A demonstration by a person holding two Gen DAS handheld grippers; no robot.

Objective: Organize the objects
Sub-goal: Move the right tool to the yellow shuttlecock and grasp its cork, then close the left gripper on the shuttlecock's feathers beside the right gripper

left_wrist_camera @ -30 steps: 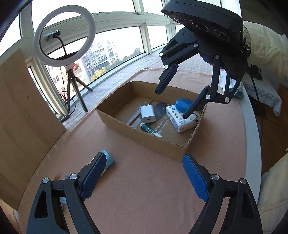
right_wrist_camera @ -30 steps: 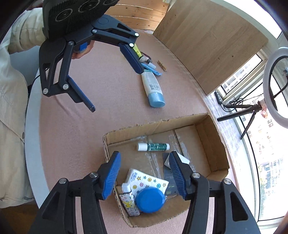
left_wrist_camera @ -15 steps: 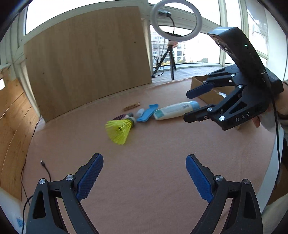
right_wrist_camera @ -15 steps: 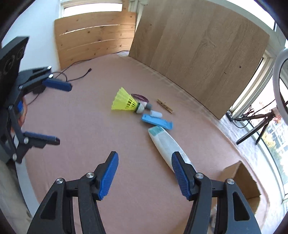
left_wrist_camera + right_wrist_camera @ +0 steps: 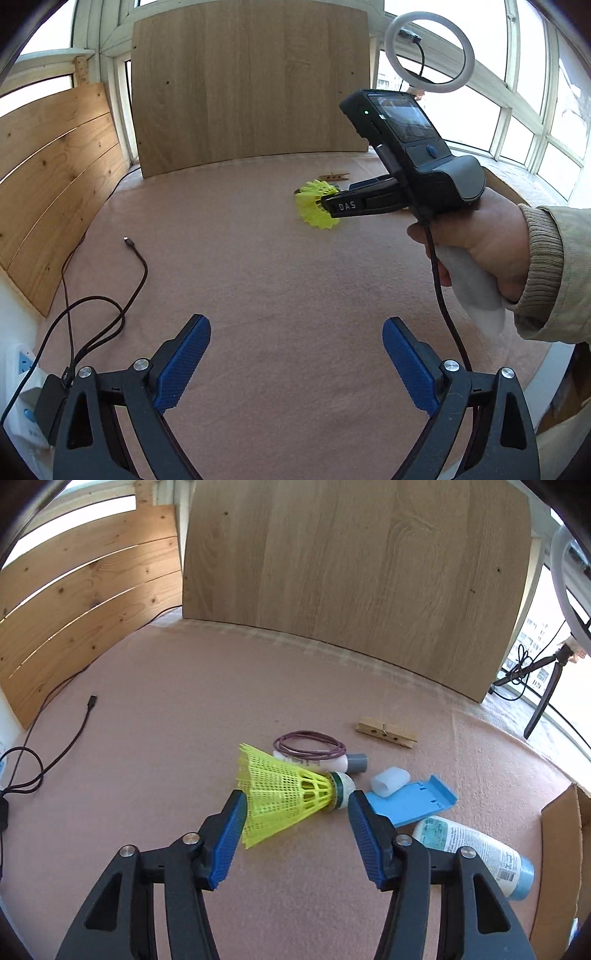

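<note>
Closing my right gripper (image 5: 293, 812) around the shuttlecock (image 5: 286, 794), lying at twelve o'clock between its pads but not yet pinched, I keep the left gripper (image 5: 295, 354) wide, empty and clear.

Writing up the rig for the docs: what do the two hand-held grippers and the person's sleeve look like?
Both hand-held grippers, left and right, have black linkage arms with silver pivot bolts and ribbed blue fingers. From the left wrist view, the right one carries a black camera unit with a screen, a green LED and a blue button, a "DAS" marking, a dangling black cable and a white-wrapped handle. The sleeve is beige with a ribbed cuff.
</note>
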